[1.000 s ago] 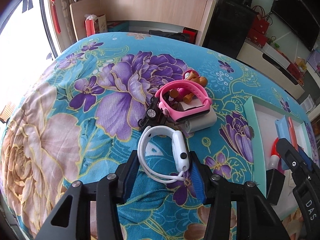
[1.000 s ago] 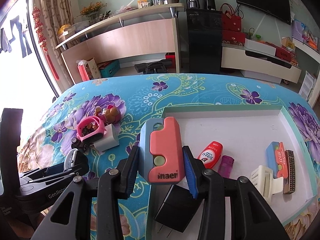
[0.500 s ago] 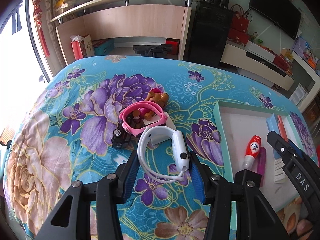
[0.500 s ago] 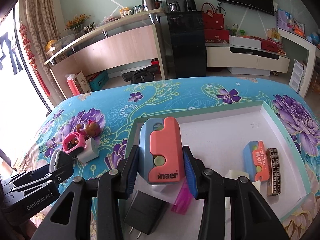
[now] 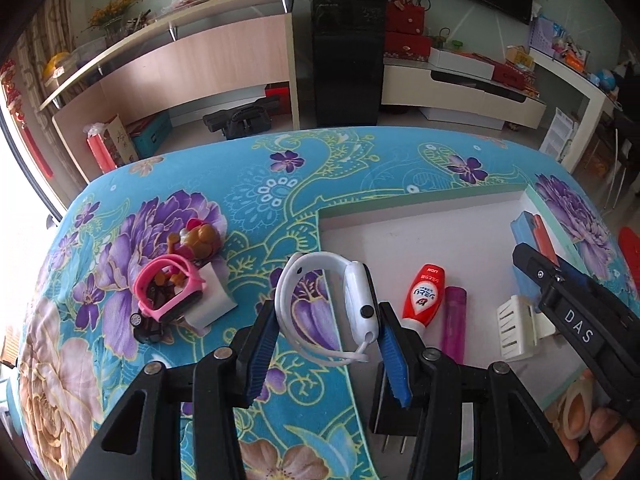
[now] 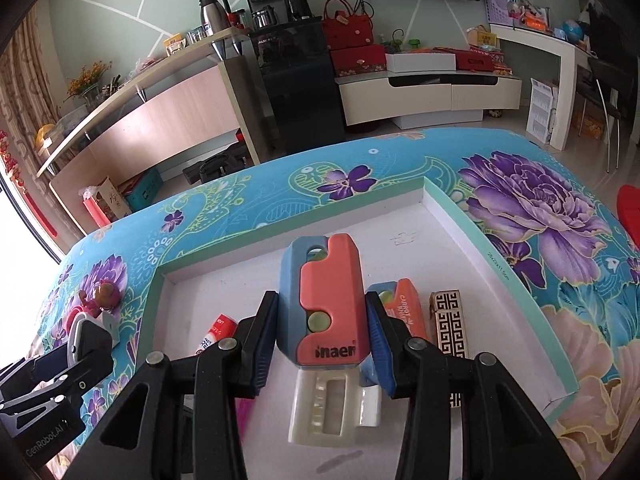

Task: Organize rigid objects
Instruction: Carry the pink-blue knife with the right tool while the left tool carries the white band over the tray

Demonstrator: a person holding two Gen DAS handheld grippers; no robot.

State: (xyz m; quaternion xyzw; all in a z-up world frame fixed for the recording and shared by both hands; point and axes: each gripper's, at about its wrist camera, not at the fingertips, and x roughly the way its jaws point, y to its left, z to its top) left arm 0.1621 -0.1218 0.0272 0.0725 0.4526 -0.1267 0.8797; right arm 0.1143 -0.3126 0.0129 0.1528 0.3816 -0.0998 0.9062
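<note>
My left gripper (image 5: 326,340) is shut on a white smartwatch (image 5: 352,304) and holds it above the left rim of the white tray (image 5: 400,236). My right gripper (image 6: 322,342) is shut on a blue and coral box marked "inaer" (image 6: 326,308) and holds it over the tray (image 6: 400,224), above a cream hair clip (image 6: 332,412). The right gripper also shows at the right of the left wrist view (image 5: 568,308). The left gripper shows at the lower left of the right wrist view (image 6: 52,376).
In the tray lie a red and white tube (image 5: 426,294), a pink tube (image 5: 454,324), a black plug adapter (image 5: 394,416), a second blue and coral box (image 6: 404,308) and a patterned box (image 6: 450,320). On the floral cloth (image 5: 120,360) sit a pink watch (image 5: 168,288), a white block (image 5: 212,300) and small toys (image 5: 198,238).
Both grippers have moved right with their loads. The white watch went from the cloth beside the pink watch to the tray's left rim. The coral box now hangs over the hair clip.
</note>
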